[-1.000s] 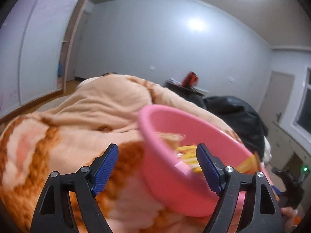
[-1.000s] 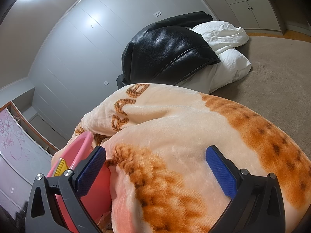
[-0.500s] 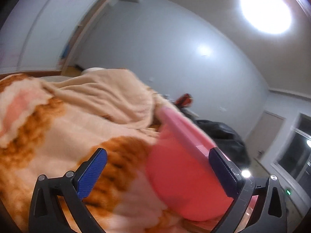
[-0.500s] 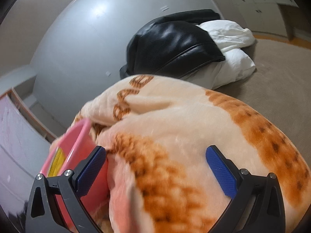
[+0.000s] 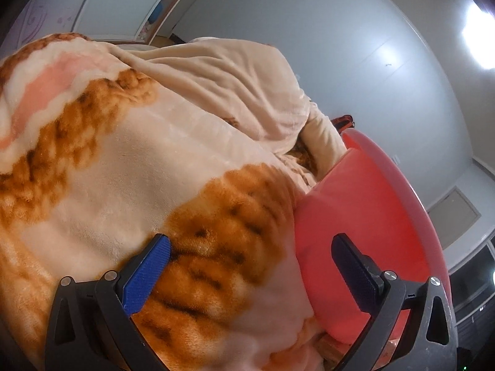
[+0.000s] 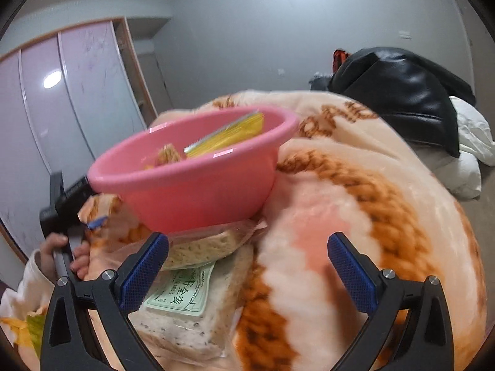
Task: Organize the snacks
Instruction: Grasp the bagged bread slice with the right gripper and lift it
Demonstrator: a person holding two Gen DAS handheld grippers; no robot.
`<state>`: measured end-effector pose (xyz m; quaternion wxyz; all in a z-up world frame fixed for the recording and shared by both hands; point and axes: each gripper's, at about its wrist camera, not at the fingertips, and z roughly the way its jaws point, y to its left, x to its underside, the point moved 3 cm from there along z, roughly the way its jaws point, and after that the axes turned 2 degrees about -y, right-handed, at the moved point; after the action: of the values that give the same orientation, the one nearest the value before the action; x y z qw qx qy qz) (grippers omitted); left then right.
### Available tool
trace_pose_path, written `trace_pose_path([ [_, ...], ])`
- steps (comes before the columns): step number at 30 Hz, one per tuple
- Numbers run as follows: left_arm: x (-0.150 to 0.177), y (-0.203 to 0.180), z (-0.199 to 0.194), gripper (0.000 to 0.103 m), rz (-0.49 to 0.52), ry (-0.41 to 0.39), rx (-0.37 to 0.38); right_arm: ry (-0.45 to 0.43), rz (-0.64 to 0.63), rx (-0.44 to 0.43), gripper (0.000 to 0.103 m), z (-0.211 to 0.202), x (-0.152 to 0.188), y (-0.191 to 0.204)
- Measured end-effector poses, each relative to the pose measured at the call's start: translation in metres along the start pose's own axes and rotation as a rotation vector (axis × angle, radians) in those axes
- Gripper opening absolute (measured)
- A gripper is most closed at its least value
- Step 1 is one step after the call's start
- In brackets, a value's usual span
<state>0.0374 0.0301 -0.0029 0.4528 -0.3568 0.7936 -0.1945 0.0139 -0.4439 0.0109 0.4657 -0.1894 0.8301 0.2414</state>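
A pink plastic basin (image 6: pixel 191 182) sits tilted on a bagged loaf of sliced bread (image 6: pixel 198 318) with a green label, on a cream and orange blanket (image 6: pixel 355 216). It holds a yellow snack packet (image 6: pixel 229 133) and other snacks. My right gripper (image 6: pixel 247 272) is open and empty, just in front of the bread. My left gripper (image 5: pixel 250 272) is open and empty, low beside the basin's outer wall (image 5: pixel 365 225), which fills its right side. The left gripper's body and the hand holding it (image 6: pixel 62 216) show at the basin's left in the right wrist view.
The blanket (image 5: pixel 154 154) is heaped over the bed. A black leather jacket (image 6: pixel 402 92) and white bedding (image 6: pixel 470 142) lie at the far right. A wardrobe with sliding doors (image 6: pixel 62 92) stands to the left. Yellow packaging (image 6: pixel 27 324) shows at the lower left edge.
The right gripper has swung left, so the basin and the bread under it come into view. The left gripper has dropped lower beside the basin, so its inside is hidden.
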Motion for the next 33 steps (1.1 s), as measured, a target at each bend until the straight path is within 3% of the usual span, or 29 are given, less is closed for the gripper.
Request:
trace_pose_path([
  [2, -0.001, 0.0, -0.001, 0.103, -0.004, 0.0, 0.004, 0.031, -0.038, -0.003, 0.103, 0.007, 0.001, 0.004],
  [4, -0.001, 0.001, -0.001, 0.103, -0.001, -0.001, 0.003, -0.012, -0.113, -0.002, 0.103, -0.001, 0.001, 0.015],
  [6, -0.001, 0.001, -0.002, 0.103, -0.002, 0.0, 0.002, -0.065, -0.235, -0.004, 0.103, -0.012, 0.001, 0.035],
  [9, -0.001, 0.001, -0.002, 0.103, -0.002, -0.001, 0.003, -0.066, -0.465, -0.04, 0.103, -0.011, 0.008, 0.073],
  [11, -0.001, 0.001, -0.003, 0.103, -0.002, 0.0, 0.002, -0.008, -0.644, -0.032, 0.103, 0.008, 0.015, 0.096],
  [14, -0.001, 0.001, -0.002, 0.103, -0.003, -0.001, 0.004, 0.119, -0.806, 0.024, 0.102, 0.047, 0.025, 0.114],
  [15, -0.002, -0.001, -0.002, 0.103, -0.004, -0.001, 0.005, 0.154, -0.832, 0.038, 0.1, 0.06, 0.027, 0.115],
  [16, -0.002, -0.002, -0.003, 0.103, -0.003, -0.001, 0.004, 0.184, -0.844, 0.046, 0.085, 0.071, 0.029, 0.116],
  [19, -0.002, -0.002, -0.004, 0.103, -0.001, 0.0, 0.003, 0.253, -0.861, 0.017, 0.059, 0.088, 0.039, 0.116],
  [23, -0.002, -0.002, -0.004, 0.103, -0.003, 0.0, 0.005, 0.205, -0.914, 0.036, 0.046, 0.075, 0.047, 0.115],
  [25, -0.002, -0.002, -0.004, 0.103, -0.002, -0.001, 0.005, 0.178, -0.93, 0.019, 0.038, 0.063, 0.048, 0.114],
  [29, -0.002, -0.002, -0.004, 0.103, -0.003, 0.0, 0.005, 0.116, -0.946, -0.046, 0.032, 0.025, 0.043, 0.113],
  [33, -0.001, -0.003, -0.005, 0.103, -0.001, 0.0, 0.005, -0.112, -0.896, -0.155, 0.027, -0.044, 0.021, 0.108],
])
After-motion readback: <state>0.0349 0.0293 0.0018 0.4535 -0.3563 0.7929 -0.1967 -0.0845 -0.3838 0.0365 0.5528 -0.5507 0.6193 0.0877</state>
